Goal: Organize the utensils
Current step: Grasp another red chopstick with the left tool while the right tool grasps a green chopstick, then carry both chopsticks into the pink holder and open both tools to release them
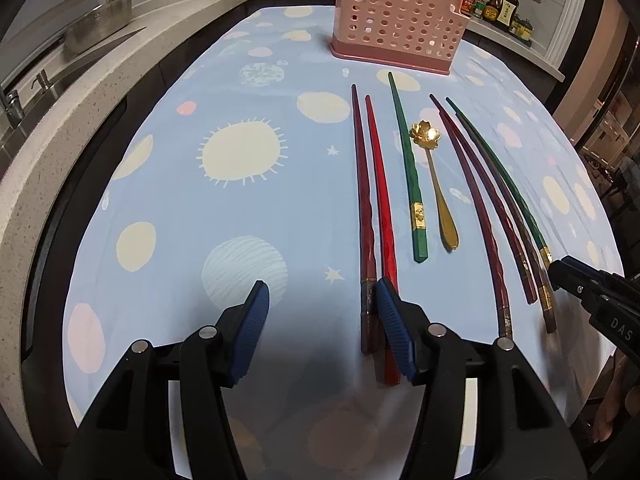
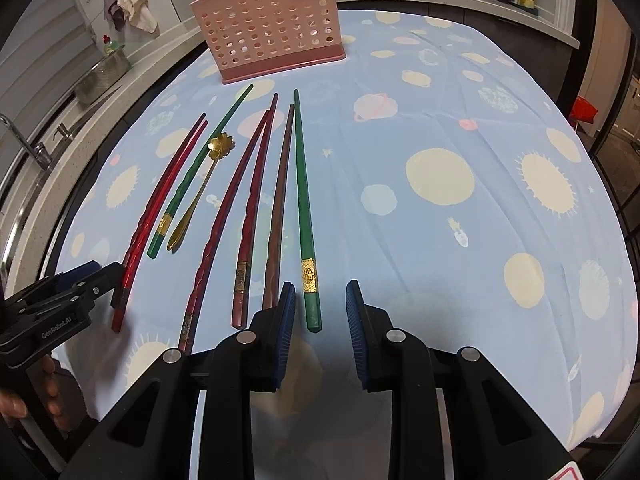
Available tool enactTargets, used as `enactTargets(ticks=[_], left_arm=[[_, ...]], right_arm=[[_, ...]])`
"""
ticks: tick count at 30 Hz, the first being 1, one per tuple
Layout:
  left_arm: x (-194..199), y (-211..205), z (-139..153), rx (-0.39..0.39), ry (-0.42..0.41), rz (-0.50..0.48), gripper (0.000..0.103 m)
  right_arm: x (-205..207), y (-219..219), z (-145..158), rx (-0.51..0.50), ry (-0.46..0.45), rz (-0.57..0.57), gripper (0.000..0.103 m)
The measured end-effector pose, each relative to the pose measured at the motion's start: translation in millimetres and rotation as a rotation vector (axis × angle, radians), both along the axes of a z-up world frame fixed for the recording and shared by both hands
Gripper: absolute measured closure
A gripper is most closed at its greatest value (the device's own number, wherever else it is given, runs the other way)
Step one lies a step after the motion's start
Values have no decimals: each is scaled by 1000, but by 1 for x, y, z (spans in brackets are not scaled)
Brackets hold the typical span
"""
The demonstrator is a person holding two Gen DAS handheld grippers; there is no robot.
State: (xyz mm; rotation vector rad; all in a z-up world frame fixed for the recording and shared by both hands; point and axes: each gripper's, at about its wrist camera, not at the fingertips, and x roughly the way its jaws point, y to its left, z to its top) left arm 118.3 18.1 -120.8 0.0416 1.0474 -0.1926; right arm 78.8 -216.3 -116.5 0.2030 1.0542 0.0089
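Observation:
Several red, dark red, brown and green chopsticks and a gold flower spoon (image 1: 434, 176) lie side by side on the blue planet-print cloth (image 1: 240, 200). A pink perforated utensil holder (image 1: 400, 20) stands at the far end; it also shows in the right wrist view (image 2: 272, 28). My left gripper (image 1: 322, 304) is open and empty, its right finger over the handle end of the red chopstick pair (image 1: 374, 200). My right gripper (image 2: 320, 308) is open and empty, straddling the handle end of a green chopstick (image 2: 306, 216), with the brown one (image 2: 278, 208) by its left finger.
A kitchen counter with a sink, tap and metal colander (image 1: 100, 20) runs along the left. Sauce bottles (image 1: 496, 4) stand on the back counter. A cloth (image 2: 128, 0) hangs on the wall. The right half of the cloth (image 2: 480, 200) carries no objects.

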Motion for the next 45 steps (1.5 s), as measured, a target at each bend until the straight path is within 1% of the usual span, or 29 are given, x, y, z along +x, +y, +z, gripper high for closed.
enactTargets(ticks=[1, 2, 4, 6, 8, 10, 13, 17, 18, 19, 23, 28, 32, 38, 45], left_arm=[[0, 0, 0, 3, 0, -1, 53], [0, -1, -1, 13, 1, -1, 59], [-1, -1, -2, 32, -8, -6, 61], [0, 0, -1, 23, -6, -3, 62], [0, 2, -1, 19, -6, 0, 66], [0, 3, -1, 9, -7, 1, 70], [-2, 4, 0, -7, -3, 0, 73], [-3, 3, 0, -25, -1, -13, 83], [-4, 3, 0, -30, 0, -17, 85], [-4, 3, 0, -38, 2, -22, 89], [-5, 2, 0, -58, 9, -30, 94], [-7, 4, 3, -96, 21, -30, 95], [-10, 6, 13, -112, 7, -26, 95], [-11, 11, 43, -147, -46, -18, 95], [-5, 15, 86, -186, -134, -8, 96]], right_arm=[[0, 0, 0, -1, 0, 1, 78], [1, 1, 0, -2, -1, 2, 78], [2, 1, -1, -5, -2, 4, 78], [3, 1, -2, -5, -2, 5, 78], [3, 2, -2, -7, -3, 7, 79], [4, 2, -3, -11, -2, 9, 84], [5, 4, -4, -19, -5, 14, 88], [7, 7, -4, -25, -11, 26, 95], [8, 7, -4, -29, -12, 28, 95], [8, 8, -4, -33, -14, 31, 96], [7, 7, -4, -28, -18, 32, 96], [3, 7, 1, -19, -28, 32, 96], [-1, 8, 13, -8, -54, 31, 96], [-6, 5, 41, 19, -118, 20, 96], [-7, -1, 82, 41, -213, 0, 96]])
